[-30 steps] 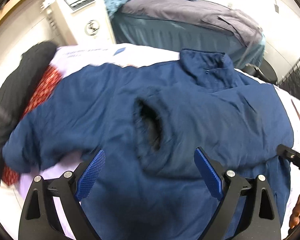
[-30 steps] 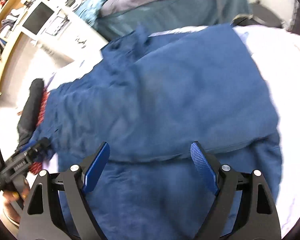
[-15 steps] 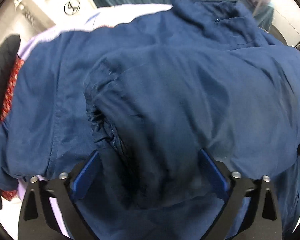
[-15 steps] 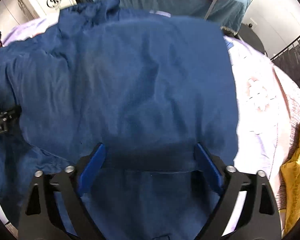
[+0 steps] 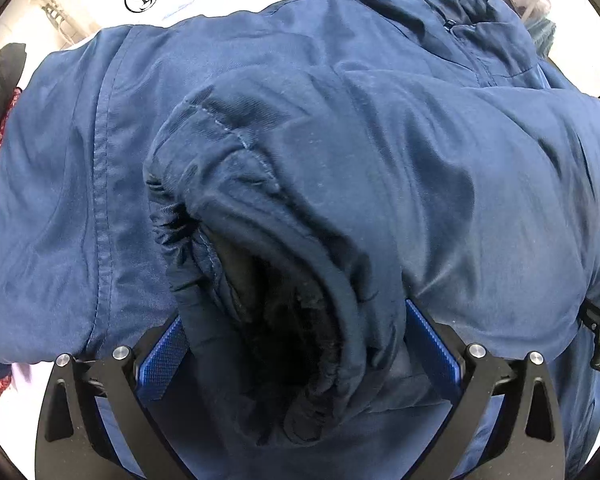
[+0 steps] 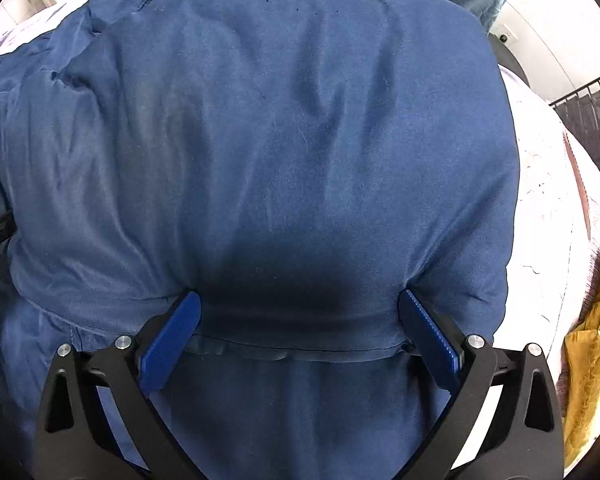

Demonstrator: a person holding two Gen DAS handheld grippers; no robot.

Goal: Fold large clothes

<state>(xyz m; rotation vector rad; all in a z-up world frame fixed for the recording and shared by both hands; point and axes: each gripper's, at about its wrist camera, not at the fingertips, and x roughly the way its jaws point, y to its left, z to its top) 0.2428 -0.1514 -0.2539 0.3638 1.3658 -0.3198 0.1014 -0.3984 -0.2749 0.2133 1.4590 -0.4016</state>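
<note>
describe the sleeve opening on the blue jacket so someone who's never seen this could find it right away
Start from the big navy jacket that fills the left wrist view, spread on a pale sheet. Low in the middle, between the open left gripper fingers, lies the sleeve cuff. It is the only dark hole in the smooth blue cloth, with a gathered, stitched rim.

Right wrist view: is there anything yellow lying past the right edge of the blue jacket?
Yes, a yellow cloth lies beyond the jacket's right edge.
</note>
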